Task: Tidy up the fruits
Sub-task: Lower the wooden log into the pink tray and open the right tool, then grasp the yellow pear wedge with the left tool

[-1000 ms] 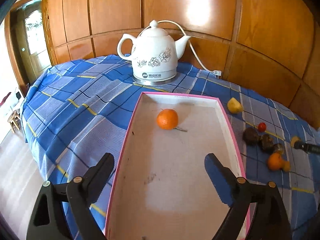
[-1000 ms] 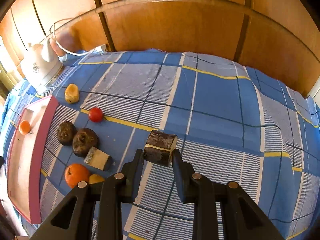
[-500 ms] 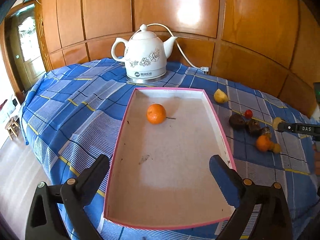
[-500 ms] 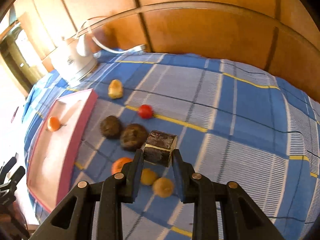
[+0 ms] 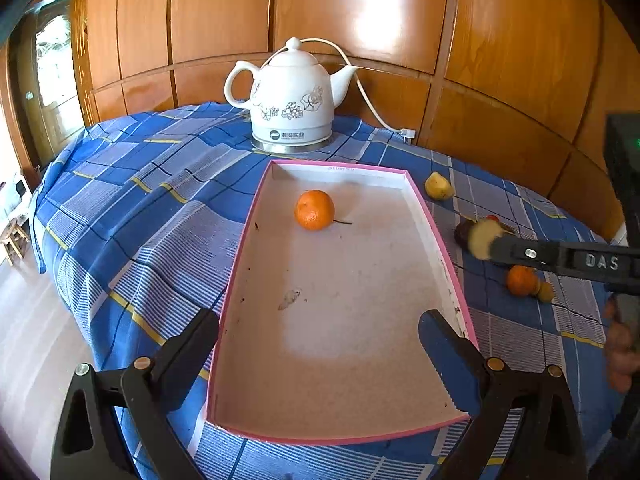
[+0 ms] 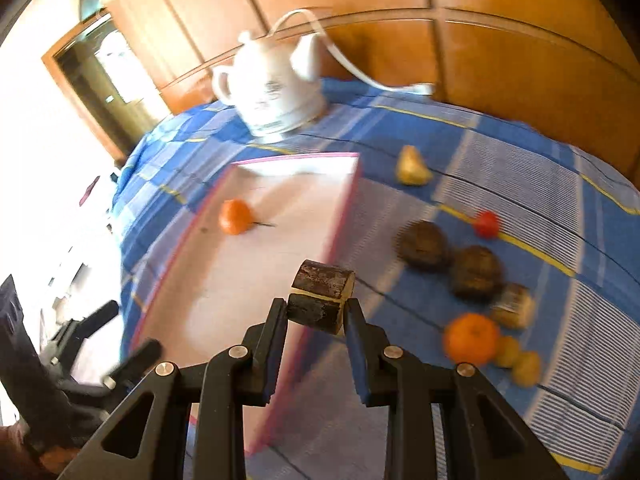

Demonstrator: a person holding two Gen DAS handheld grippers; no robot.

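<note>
A pink-rimmed tray (image 5: 436,236) lies on the blue checked tablecloth with one orange (image 5: 314,209) in it. My left gripper (image 5: 318,332) is open and empty over the tray's near end. My right gripper (image 6: 316,312) is shut on a dark sugarcane piece (image 6: 322,294) and holds it in the air over the tray's right rim (image 6: 344,208). From the left wrist view the right gripper (image 5: 486,242) comes in from the right with the cane's pale cut end showing. Another orange (image 6: 472,338), two dark round fruits (image 6: 476,272), a small red fruit (image 6: 486,224) and a second cane piece (image 6: 514,310) lie right of the tray.
A white electric kettle (image 5: 292,96) with its cord stands behind the tray by the wooden wall. A yellow fruit piece (image 5: 438,186) lies near the tray's far right corner. Small yellow fruits (image 6: 520,360) lie beside the loose orange. The table edge drops off at the left.
My right gripper has lifted the sugarcane piece off the cloth and carried it left, up to the tray's right rim. My left gripper has drawn back and stayed open.
</note>
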